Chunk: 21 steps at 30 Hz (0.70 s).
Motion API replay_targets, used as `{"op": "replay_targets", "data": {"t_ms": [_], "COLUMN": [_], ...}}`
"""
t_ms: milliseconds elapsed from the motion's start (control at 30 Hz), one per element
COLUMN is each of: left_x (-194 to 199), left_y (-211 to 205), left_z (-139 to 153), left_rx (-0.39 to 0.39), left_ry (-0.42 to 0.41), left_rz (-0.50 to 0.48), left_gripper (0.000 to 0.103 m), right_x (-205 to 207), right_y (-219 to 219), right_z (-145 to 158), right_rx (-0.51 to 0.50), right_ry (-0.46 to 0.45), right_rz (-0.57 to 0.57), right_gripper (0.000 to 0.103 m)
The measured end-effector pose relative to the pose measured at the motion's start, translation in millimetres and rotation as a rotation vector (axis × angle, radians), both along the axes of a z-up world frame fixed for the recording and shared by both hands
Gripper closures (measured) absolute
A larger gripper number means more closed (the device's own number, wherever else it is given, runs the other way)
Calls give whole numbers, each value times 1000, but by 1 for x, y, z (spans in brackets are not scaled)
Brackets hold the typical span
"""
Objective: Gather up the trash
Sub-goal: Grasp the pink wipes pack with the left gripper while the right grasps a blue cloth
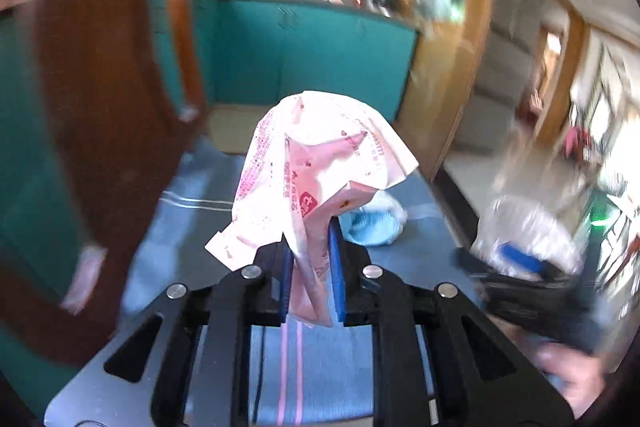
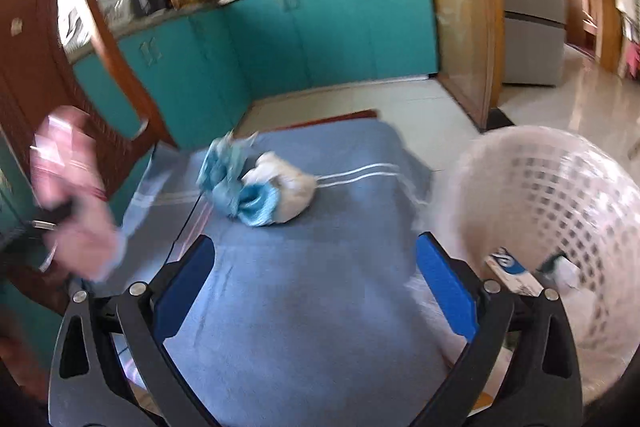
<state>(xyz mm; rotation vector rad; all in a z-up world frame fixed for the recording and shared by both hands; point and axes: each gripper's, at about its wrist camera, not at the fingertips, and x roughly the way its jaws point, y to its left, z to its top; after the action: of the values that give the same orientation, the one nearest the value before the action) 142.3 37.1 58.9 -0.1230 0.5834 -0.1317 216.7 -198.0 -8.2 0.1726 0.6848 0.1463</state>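
Motion-smeared: pink wrapper (image 2: 68, 195) at left edge, white basket (image 2: 560, 211) lower right (contents unreadable), cut off.

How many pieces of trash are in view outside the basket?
2: a pink wrapper clamped in the left gripper, and a blue-white wad lying on the table.

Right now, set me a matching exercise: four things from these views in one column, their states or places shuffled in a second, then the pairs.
Things:
1. pink wrapper
2. blue and white crumpled trash
3. right gripper
4. white basket

States or places:
A. lying on the blue cloth
B. open, holding nothing
C. clamped in the left gripper
D. at the right edge, trash inside

Pairs: 1-C, 2-A, 3-B, 4-D
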Motion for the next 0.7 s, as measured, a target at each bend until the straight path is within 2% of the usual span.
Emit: {"op": "replay_targets", "data": {"t_ms": [100,167,300,433,500,533,567,700], "left_x": [-23,-27,-25,-17,-14,-14,-13,-13], "left_y": [12,19,25,28,30,30,30,30], "left_z": [2,0,-9,-16,-14,-13,-13,-11], "left_rx": [12,-25,-15,-16,-19,-19,-20,-20], "left_ry": [-41,-44,-24,11,11,9,5,-1], "left_rz": [59,60,60,57,52,48,45,34], "left_gripper": [86,86,85,85,84,84,84,84], "right_x": [28,45,70,84,88,89,88,56], "right_y": [24,35,41,47,53,55,57,63], "right_z": [-10,-16,-29,-39,-44,-46,-46,-21], "right_rx": [-24,-29,-47,-29,-37,-39,-35,-55], "right_ry": [0,-6,13,59,80,90,94,-18], "right_rz": [42,72,61,100,123,140,153,198], "right_gripper": [8,22,38,59,79,102,102,102]}}
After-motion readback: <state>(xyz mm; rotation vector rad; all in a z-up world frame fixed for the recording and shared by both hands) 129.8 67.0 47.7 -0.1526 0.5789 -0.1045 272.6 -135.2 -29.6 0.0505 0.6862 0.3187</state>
